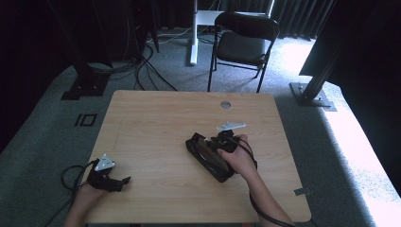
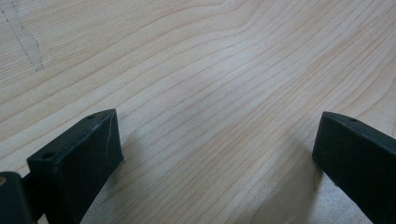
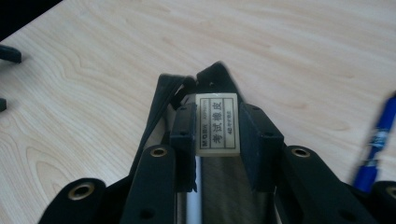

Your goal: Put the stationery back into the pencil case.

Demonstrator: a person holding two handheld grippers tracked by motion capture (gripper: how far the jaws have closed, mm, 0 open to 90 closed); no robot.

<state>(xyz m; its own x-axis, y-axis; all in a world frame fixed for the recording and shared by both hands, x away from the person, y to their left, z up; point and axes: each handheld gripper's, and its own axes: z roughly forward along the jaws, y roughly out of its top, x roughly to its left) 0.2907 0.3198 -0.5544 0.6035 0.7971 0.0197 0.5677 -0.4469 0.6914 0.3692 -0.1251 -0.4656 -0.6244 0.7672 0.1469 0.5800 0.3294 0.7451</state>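
Eraser [image 3: 217, 122] sits clamped between the right gripper [image 3: 218, 128]'s 2 jaws, above the open black pencil case [image 1: 210, 156]. Left gripper [image 2: 217, 154], well apart from the case, gapes wide, holding nothing.

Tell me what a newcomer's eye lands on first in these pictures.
The white eraser with printed characters, pinched between the right gripper jaws above an open black pencil case right of the table's middle. Next, a blue pen lies on the wooden table beside it. The left gripper rests open near the front left edge.
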